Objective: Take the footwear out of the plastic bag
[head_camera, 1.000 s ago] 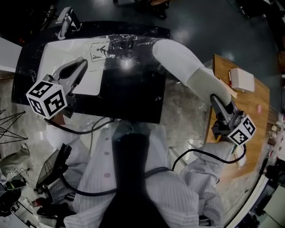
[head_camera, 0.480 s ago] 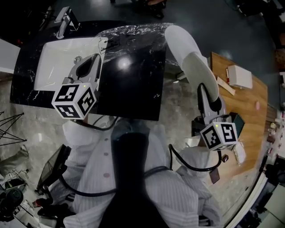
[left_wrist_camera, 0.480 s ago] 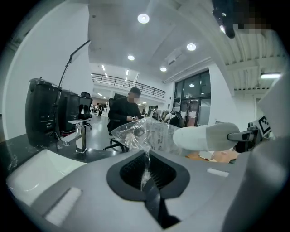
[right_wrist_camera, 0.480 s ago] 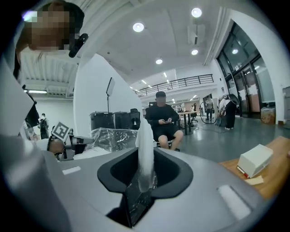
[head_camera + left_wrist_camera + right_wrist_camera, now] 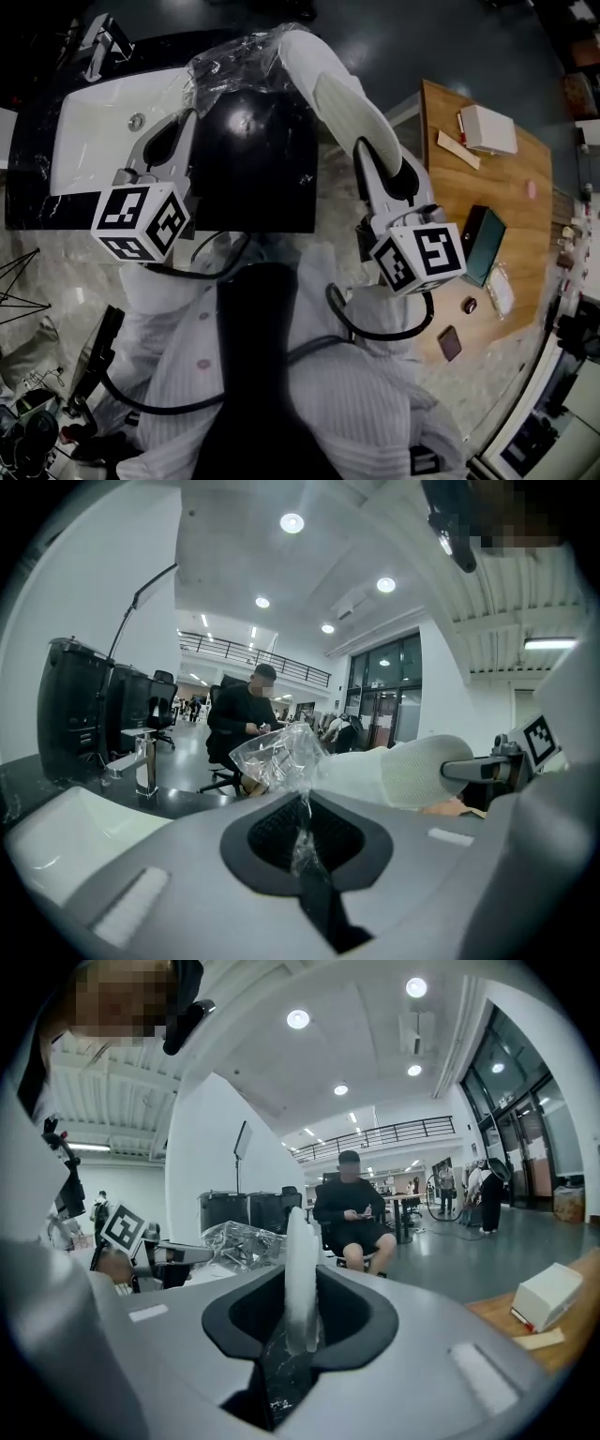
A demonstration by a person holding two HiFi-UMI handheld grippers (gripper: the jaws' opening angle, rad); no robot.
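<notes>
Left gripper (image 5: 302, 836) noted fully closed, a twist of the clear plastic bag (image 5: 234, 61) pinched between its jaws; the bag was seen held up at the upper centre of the head view, over the black counter (image 5: 272, 187) and beside the white sink (image 5: 94, 122). The white footwear (image 5: 333, 94), long and soft, was seen slanting from the bag down toward the lower right. Its near end was gripped in the right gripper (image 5: 298, 1330), whose jaws were closing on it. Whether the far end lay inside the bag or only against it could not be told.
</notes>
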